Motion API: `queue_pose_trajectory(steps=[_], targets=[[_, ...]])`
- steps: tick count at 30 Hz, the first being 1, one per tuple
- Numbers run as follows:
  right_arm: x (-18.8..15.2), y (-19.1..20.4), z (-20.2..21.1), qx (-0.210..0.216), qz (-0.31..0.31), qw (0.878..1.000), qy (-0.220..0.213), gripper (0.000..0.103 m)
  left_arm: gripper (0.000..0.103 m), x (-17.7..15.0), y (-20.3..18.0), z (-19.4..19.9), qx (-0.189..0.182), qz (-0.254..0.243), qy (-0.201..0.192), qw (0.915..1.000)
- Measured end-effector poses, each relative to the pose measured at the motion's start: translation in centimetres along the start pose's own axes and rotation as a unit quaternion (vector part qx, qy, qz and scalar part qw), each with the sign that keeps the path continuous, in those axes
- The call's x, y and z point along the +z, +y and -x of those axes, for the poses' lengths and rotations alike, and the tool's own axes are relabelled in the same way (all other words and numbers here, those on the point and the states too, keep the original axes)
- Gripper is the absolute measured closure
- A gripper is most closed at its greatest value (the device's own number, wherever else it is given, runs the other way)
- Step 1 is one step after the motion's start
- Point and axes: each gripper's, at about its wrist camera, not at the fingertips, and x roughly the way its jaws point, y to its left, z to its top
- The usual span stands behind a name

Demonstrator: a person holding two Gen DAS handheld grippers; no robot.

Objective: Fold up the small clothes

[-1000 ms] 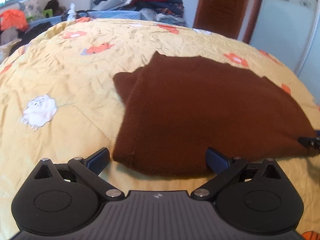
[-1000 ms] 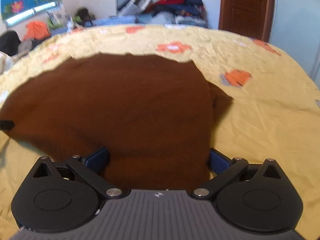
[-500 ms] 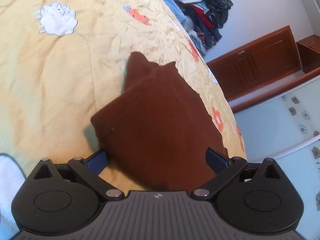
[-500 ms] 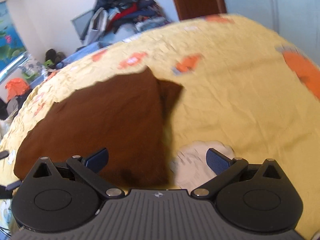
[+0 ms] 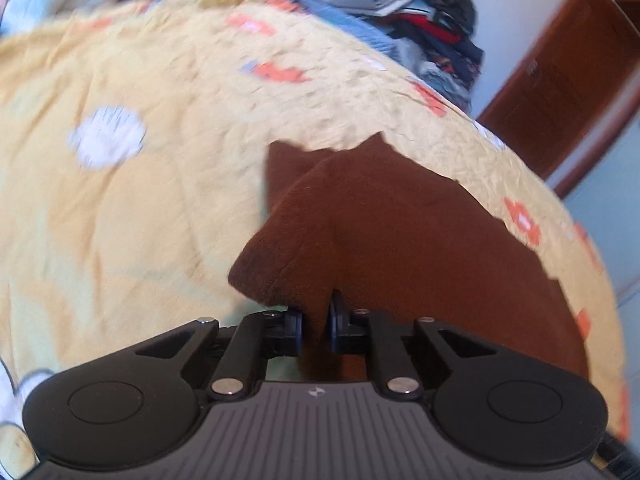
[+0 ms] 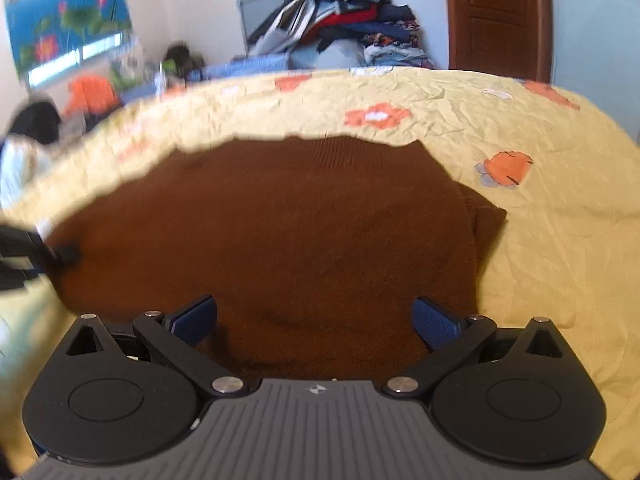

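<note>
A dark brown knitted garment (image 5: 400, 240) lies folded flat on the yellow bedspread (image 5: 120, 220), with a sleeve end sticking out at its far left. My left gripper (image 5: 316, 316) is at its near left corner; its jaws are closing and the blue pads pinch a raised fold of the brown cloth. In the right wrist view the garment (image 6: 300, 240) fills the middle, and my right gripper (image 6: 314, 316) stands open over its near edge, the cloth lying below and between the fingers. The left gripper (image 6: 24, 252) shows at the garment's left edge.
The bedspread (image 6: 560, 240) has orange flower and white prints and is wrinkled. Beyond the bed a tall pile of clothes (image 6: 348, 24) stands against the wall, beside a brown door (image 6: 496, 16). More clutter lies at the far left.
The left jaws have gone from wide open to pinched on the garment's near corner, which now bunches up. Both views swung aside and back; the right gripper stays open.
</note>
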Motion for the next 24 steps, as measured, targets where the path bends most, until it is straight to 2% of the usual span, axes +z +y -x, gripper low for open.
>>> queue_pose_trajectory(steps=[2, 4, 6, 8, 10, 11, 12, 13, 14, 17, 21, 22, 24], targets=[[0.6, -1.8, 1.2, 0.023, -0.051, 0.998, -0.020, 0.000, 0.093, 0.1, -3.8, 0.6, -0.012, -0.071, -0.030, 0.9970], [1.2, -3.9, 2.6, 0.046, -0.105, 0.993, -0.041, 0.000, 0.093, -0.5, -8.4, 1.4, -0.034, -0.159, -0.067, 0.9843], [1.7, -6.1, 3.7, 0.063, -0.150, 0.985, -0.060, 0.000, 0.095, -2.1, -13.6, 1.8, -0.070, -0.262, -0.086, 0.9588], [2.0, -8.0, 4.4, 0.067, -0.179, 0.979, -0.074, 0.000, 0.095, -5.4, -18.8, 1.3, -0.115, -0.376, -0.065, 0.9171], [2.1, -9.5, 4.9, 0.056, -0.193, 0.976, -0.083, 0.000, 0.095, -9.2, -21.8, -0.3, -0.133, -0.451, -0.028, 0.8821], [2.1, -10.1, 5.0, 0.049, -0.197, 0.975, -0.084, 0.000, 0.097, -10.7, -22.6, -1.4, -0.124, -0.468, -0.002, 0.8751], [2.0, -10.7, 5.0, 0.043, -0.201, 0.975, -0.083, 0.000, 0.098, -11.6, -22.9, -1.9, -0.119, -0.467, 0.001, 0.8762], [1.9, -11.1, 5.1, 0.039, -0.205, 0.975, -0.079, 0.000, 0.098, -12.1, -22.9, -1.5, -0.124, -0.467, -0.021, 0.8751], [1.6, -11.4, 5.1, 0.035, -0.208, 0.975, -0.075, 0.000, 0.098, -12.2, -23.0, -1.1, -0.140, -0.471, -0.020, 0.8705], [0.9, -12.2, 5.1, 0.042, -0.216, 0.973, -0.065, 0.000, 0.097, -11.9, -22.6, 0.1, -0.155, -0.472, -0.027, 0.8676], [1.8, -12.9, 4.0, 0.100, -0.248, 0.962, -0.055, 0.000, 0.094, -11.6, -20.6, 3.0, -0.176, -0.471, -0.059, 0.8624], [2.4, -12.6, 3.7, 0.124, -0.252, 0.958, -0.053, 0.000, 0.090, -11.7, -19.9, 3.3, -0.179, -0.471, -0.070, 0.8608], [4.0, -11.6, 2.3, 0.174, -0.253, 0.951, -0.040, 0.000, 0.071, -11.7, -18.3, 4.2, -0.173, -0.472, -0.093, 0.8596]])
